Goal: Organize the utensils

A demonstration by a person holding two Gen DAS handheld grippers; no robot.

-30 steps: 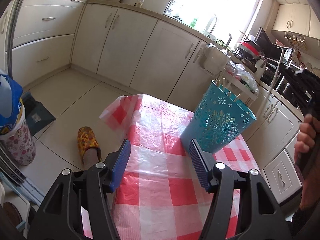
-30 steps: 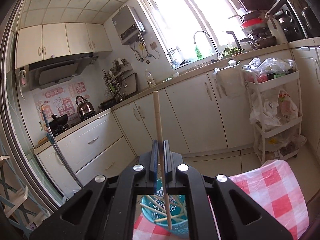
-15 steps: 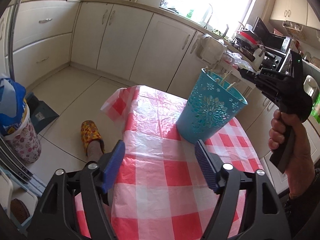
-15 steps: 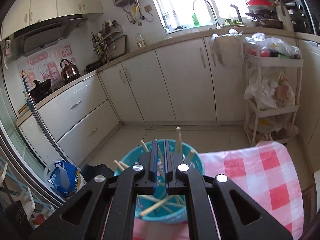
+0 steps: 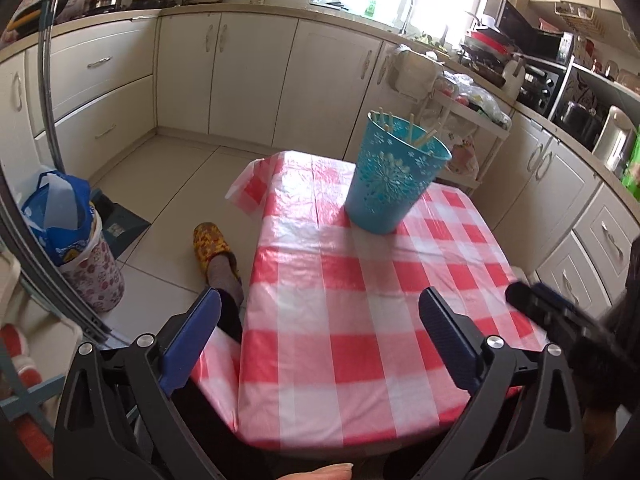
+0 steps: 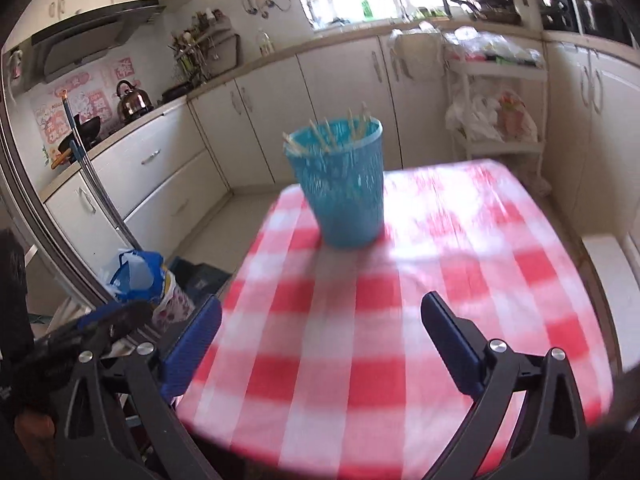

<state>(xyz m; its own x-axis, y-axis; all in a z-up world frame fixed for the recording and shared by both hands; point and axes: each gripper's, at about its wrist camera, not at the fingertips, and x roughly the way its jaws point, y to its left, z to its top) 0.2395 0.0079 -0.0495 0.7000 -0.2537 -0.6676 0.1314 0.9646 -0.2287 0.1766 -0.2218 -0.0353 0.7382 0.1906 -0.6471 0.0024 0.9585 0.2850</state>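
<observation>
A teal perforated basket [image 5: 390,178] stands upright at the far end of the red-and-white checked table [image 5: 360,320]. Several wooden chopsticks [image 5: 412,132] stick out of it. It also shows, blurred, in the right wrist view [image 6: 344,188] with its chopsticks [image 6: 332,132]. My left gripper [image 5: 320,344] is open and empty over the table's near edge. My right gripper [image 6: 320,344] is open and empty over the near part of the table [image 6: 400,320]; it also shows at the right of the left wrist view [image 5: 532,296].
Kitchen cabinets [image 5: 256,68] run along the far wall. A white trolley [image 6: 496,100] with bags stands behind the table. A blue bag in a floral bin [image 5: 68,240] sits on the floor at left. A foot in a yellow slipper [image 5: 210,242] is beside the table.
My right gripper let the chopstick go into the basket, opened and drew back to the near side of the table. My left gripper also drew back from the basket.
</observation>
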